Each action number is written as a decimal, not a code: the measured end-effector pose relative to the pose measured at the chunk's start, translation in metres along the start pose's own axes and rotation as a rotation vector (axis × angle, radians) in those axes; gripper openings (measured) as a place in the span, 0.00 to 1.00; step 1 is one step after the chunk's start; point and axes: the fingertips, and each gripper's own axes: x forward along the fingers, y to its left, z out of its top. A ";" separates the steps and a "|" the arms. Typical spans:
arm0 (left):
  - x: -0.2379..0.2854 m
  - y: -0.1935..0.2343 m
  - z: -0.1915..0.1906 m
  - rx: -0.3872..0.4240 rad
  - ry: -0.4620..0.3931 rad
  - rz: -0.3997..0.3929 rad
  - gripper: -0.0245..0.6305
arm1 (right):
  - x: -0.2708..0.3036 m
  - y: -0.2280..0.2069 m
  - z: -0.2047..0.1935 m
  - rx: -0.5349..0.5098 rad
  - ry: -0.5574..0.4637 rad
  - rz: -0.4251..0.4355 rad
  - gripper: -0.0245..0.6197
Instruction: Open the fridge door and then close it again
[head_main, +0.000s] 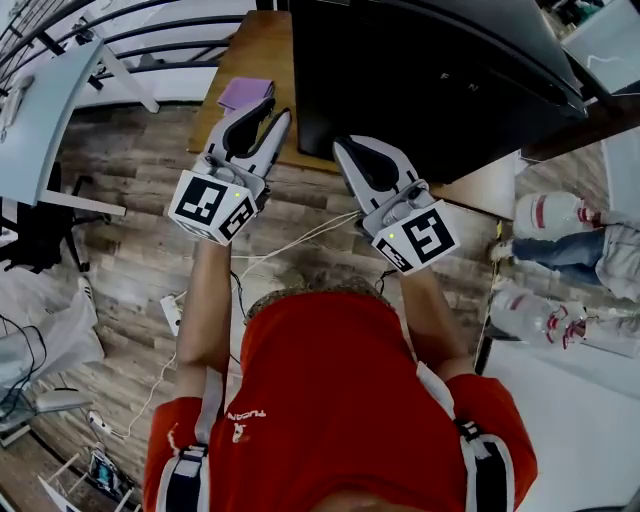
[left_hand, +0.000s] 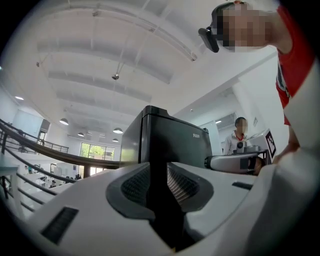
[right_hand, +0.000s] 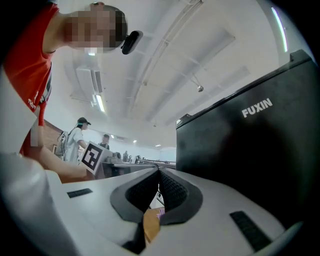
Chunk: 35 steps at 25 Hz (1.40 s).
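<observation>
A black mini fridge (head_main: 430, 80) stands on a wooden table (head_main: 255, 50); its branded front face (right_hand: 250, 150) fills the right of the right gripper view, and the door looks closed. My left gripper (head_main: 272, 112) is just left of the fridge's near corner (left_hand: 170, 140), its jaws a little apart with nothing between them. Close in front of the fridge, my right gripper (head_main: 342, 150) is shut and empty, its tips (right_hand: 159, 170) meeting. Neither gripper touches the fridge as far as I can see. The right gripper (left_hand: 235, 162) also shows in the left gripper view.
A purple pad (head_main: 245, 92) lies on the table beside my left gripper. A white desk (head_main: 40, 110) stands at the far left. Cables and a power strip (head_main: 172, 312) lie on the wood floor. Another person's legs (head_main: 570, 230) are at the right.
</observation>
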 end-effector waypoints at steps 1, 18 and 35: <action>0.006 0.004 -0.003 -0.001 0.008 -0.022 0.20 | 0.003 -0.002 -0.002 0.000 0.003 -0.009 0.08; 0.060 0.019 -0.022 -0.016 0.064 -0.276 0.34 | 0.008 -0.020 -0.008 -0.010 0.030 -0.070 0.08; 0.073 0.015 -0.025 -0.041 0.061 -0.346 0.34 | 0.002 -0.025 -0.011 0.010 0.054 -0.070 0.08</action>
